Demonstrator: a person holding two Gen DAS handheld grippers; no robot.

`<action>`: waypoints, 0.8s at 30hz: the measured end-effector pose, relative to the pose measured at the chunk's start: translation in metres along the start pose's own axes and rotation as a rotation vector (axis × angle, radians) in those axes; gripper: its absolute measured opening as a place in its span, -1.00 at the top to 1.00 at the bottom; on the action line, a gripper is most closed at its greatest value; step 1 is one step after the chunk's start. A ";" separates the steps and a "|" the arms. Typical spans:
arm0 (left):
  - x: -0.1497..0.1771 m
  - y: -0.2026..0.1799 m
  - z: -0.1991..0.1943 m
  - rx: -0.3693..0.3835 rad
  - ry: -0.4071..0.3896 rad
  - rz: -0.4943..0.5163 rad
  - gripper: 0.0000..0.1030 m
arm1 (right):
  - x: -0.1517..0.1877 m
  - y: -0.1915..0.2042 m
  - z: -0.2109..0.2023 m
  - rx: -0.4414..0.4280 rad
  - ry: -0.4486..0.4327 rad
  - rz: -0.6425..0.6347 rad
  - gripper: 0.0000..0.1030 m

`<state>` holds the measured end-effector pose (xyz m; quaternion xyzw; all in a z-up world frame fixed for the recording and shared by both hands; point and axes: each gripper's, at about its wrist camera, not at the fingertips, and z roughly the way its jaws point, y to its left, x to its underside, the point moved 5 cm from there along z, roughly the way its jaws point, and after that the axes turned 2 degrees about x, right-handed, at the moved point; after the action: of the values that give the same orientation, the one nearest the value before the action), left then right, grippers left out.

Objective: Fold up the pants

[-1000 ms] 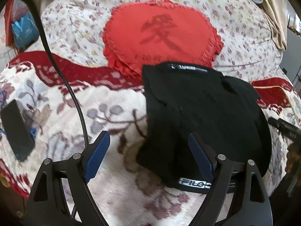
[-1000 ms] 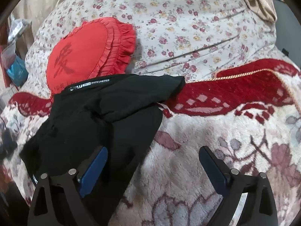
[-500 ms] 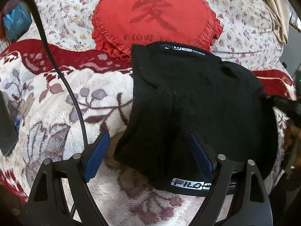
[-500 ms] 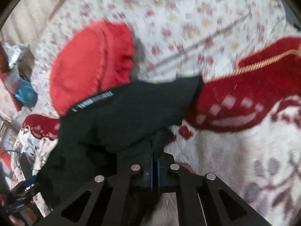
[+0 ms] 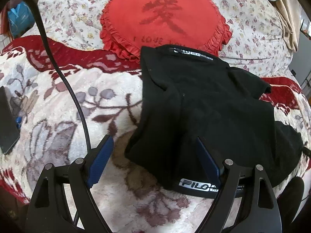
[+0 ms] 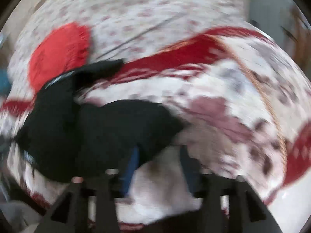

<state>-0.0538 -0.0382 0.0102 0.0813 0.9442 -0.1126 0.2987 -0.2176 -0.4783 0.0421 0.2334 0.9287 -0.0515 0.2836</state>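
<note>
Black pants (image 5: 206, 104) lie folded on a floral blanket, waistband with white lettering (image 5: 196, 186) nearest me. My left gripper (image 5: 153, 151) is open, its blue pads over the pants' near left corner, touching nothing. The right wrist view is heavily blurred. There the pants (image 6: 93, 128) lie left of centre, and my right gripper (image 6: 158, 153) has its jaws apart at the cloth's near right edge, holding nothing that I can see.
A red heart-shaped cushion (image 5: 165, 19) lies behind the pants on a flowered quilt (image 5: 252, 35). A black cable (image 5: 64, 77) runs down the left. A dark phone (image 5: 6, 124) lies at the far left. The blanket (image 6: 223, 104) extends to the right.
My right gripper was shut on the pants half a second ago; now its jaws are apart and it is swinging fast. My left gripper has stayed open and shifted slightly.
</note>
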 end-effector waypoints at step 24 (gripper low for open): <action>0.008 -0.005 0.028 -0.010 0.069 -0.026 -0.66 | -0.050 0.024 0.078 0.036 -0.033 -0.100 0.78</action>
<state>-0.0461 -0.0496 -0.0155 0.0715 0.9554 -0.1088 0.2649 -0.1308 -0.4950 0.0060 0.1911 0.9332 -0.0863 0.2919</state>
